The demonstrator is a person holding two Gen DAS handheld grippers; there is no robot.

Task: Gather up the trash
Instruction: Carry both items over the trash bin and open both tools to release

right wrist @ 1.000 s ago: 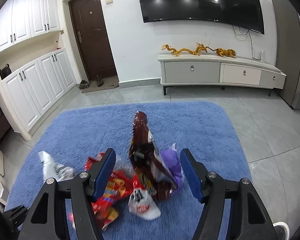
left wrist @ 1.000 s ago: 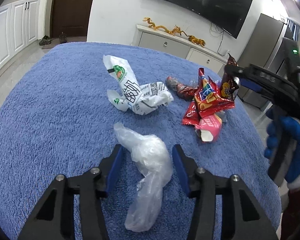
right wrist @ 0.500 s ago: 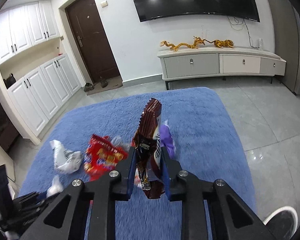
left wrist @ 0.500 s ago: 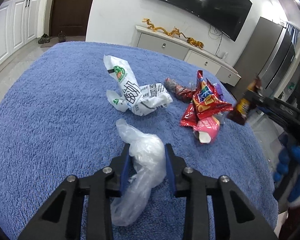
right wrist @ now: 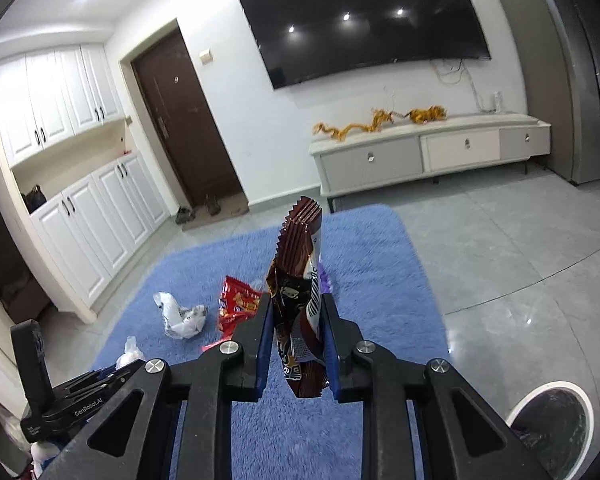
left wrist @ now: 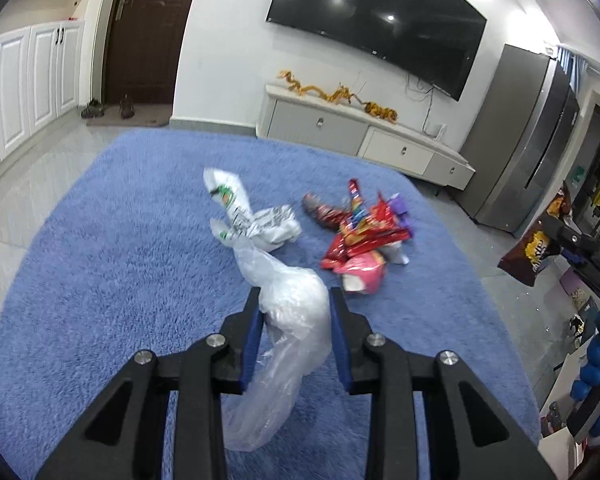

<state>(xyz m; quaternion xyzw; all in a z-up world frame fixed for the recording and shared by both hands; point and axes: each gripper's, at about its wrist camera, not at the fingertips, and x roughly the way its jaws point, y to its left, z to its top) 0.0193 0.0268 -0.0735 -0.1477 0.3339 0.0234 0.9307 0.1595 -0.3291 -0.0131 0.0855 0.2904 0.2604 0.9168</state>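
Note:
My left gripper (left wrist: 293,300) is shut on a crumpled clear plastic bag (left wrist: 288,320), lifted off the blue rug (left wrist: 112,264); the bag's tail hangs below the jaws. My right gripper (right wrist: 296,304) is shut on a brown snack wrapper (right wrist: 298,280) that stands upright between its pads. That wrapper (left wrist: 534,250) also shows at the right edge of the left wrist view, off the rug. On the rug lie a white printed bag (left wrist: 252,220), a pile of red wrappers (left wrist: 360,236) and a pink wrapper (left wrist: 362,274).
A white-rimmed round bin (right wrist: 552,420) stands on the grey tile floor at the lower right. A low TV cabinet (right wrist: 428,152) runs along the far wall under a wall-mounted TV (right wrist: 360,20). White cupboards (right wrist: 84,216) and a dark door (right wrist: 180,120) are at the left.
Both grippers closed, the left on the clear bag and the right on the brown wrapper. Both then rose, and the right one carried its wrapper away to the right, off the trash pile.

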